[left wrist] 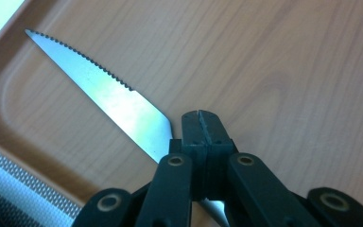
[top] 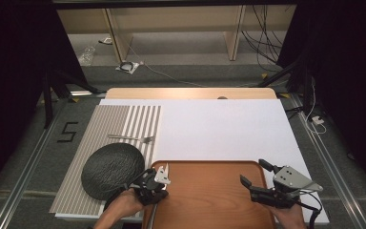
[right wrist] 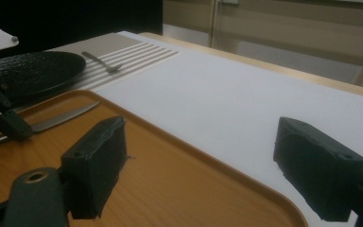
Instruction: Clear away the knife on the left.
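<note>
My left claw [left wrist: 199, 124] is clamped tight on the knife [left wrist: 108, 94], its blade low over the wooden tray's [left wrist: 288, 71] left corner. My right claw [right wrist: 208, 165] gapes wide, empty, above the tray.

Dim, dark-edged high view; glare on the knife blade [left wrist: 123, 104]; soft, blurred near fingers [right wrist: 97, 165].

Serrated steel knife [left wrist: 123, 101] lies flat in the wooden tray's [left wrist: 274, 71] corner.
</note>
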Tool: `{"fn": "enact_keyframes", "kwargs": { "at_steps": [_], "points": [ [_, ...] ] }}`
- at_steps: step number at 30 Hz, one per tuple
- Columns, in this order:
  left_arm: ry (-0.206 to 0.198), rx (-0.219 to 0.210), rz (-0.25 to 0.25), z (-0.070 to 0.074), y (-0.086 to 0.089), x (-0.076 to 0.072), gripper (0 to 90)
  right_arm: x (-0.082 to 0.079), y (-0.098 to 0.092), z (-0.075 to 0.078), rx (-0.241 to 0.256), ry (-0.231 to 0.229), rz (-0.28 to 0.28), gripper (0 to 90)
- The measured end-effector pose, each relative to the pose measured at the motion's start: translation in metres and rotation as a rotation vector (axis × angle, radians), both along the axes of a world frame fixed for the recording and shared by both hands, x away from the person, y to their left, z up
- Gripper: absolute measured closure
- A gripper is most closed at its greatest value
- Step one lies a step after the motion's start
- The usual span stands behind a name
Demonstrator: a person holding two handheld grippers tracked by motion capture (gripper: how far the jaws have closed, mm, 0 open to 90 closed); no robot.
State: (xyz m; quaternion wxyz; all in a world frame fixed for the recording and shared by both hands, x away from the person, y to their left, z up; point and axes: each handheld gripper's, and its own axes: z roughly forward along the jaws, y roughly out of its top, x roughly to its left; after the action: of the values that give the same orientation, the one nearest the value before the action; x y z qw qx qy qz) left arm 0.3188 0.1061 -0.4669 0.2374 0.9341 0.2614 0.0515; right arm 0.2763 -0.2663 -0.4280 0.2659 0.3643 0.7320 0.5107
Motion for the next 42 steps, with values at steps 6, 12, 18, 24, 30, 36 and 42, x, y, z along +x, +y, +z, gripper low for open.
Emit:
{"fn": "enact_keyframes", "kwargs": {
  "at_steps": [6,12,18,24,30,36,42],
  "points": [
    [0.017,0.012,0.013,0.001,0.005,0.002,89.4,0.000,0.000,0.000,-0.004,0.001,0.000,19.0],
    [0.063,0.023,0.031,0.002,0.014,0.006,88.9,0.000,-0.001,0.000,-0.010,0.000,0.000,19.0],
    [0.070,-0.002,0.026,0.002,0.018,0.007,83.6,0.000,-0.001,0.001,-0.013,0.004,0.000,19.0],
    [0.022,-0.041,0.031,0.010,0.020,0.007,67.2,0.000,-0.001,0.000,-0.001,-0.008,0.001,19.0],
    [-0.008,-0.092,0.054,0.019,0.023,0.009,47.3,0.000,-0.001,0.000,-0.003,-0.006,0.002,19.0],
    [-0.036,-0.139,0.087,0.023,0.027,0.011,29.4,0.000,-0.001,0.000,-0.001,-0.010,0.002,18.9],
    [-0.085,-0.163,0.124,0.029,0.033,0.014,19.9,0.000,-0.001,0.000,0.001,-0.009,0.002,18.9]
  ]
}}
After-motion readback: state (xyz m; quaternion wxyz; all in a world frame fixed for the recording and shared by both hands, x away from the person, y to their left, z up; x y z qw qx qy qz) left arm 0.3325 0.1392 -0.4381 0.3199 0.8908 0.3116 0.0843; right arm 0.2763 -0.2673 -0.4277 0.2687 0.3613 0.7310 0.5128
